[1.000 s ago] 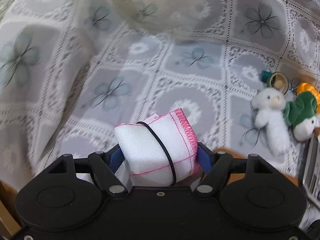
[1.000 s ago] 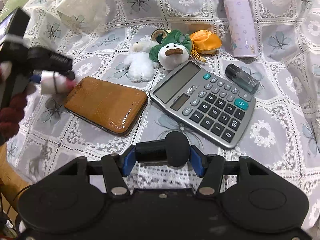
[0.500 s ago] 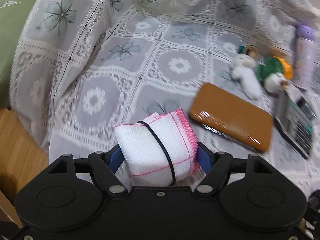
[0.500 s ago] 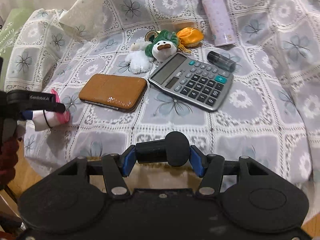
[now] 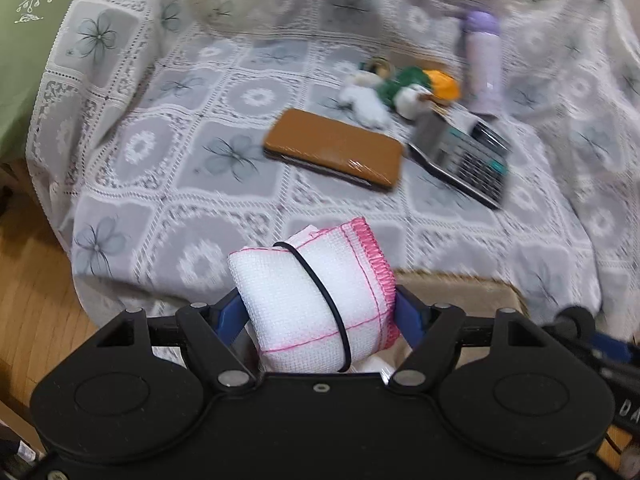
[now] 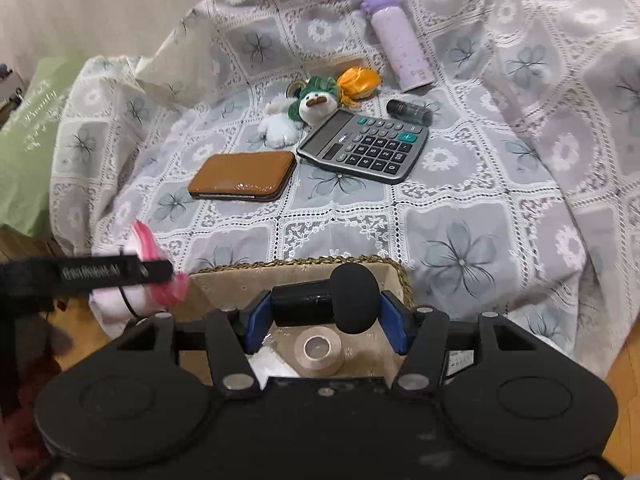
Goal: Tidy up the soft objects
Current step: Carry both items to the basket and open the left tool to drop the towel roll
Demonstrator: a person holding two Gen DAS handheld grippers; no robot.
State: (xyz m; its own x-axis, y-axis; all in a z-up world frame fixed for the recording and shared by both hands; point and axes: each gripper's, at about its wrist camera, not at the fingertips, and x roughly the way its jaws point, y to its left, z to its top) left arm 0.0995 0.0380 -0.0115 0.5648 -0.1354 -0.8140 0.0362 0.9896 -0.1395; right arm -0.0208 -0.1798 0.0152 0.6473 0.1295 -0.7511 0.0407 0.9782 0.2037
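Observation:
My left gripper is shut on a rolled white cloth with a pink hem and a black band; it hangs just left of the basket, also in the right wrist view. My right gripper is shut on a black microphone with a foam head, held over the fabric-lined basket at the table's front edge. A white plush toy, a green-capped plush and an orange pouch lie at the back of the table.
A brown wallet, a grey calculator, a small dark bottle and a lilac flask lie on the lace tablecloth. A tape roll lies in the basket. A green box stands at the left.
Both grippers have pulled back from the table toward the basket at its front edge. The left still holds the cloth roll, the right still holds the microphone.

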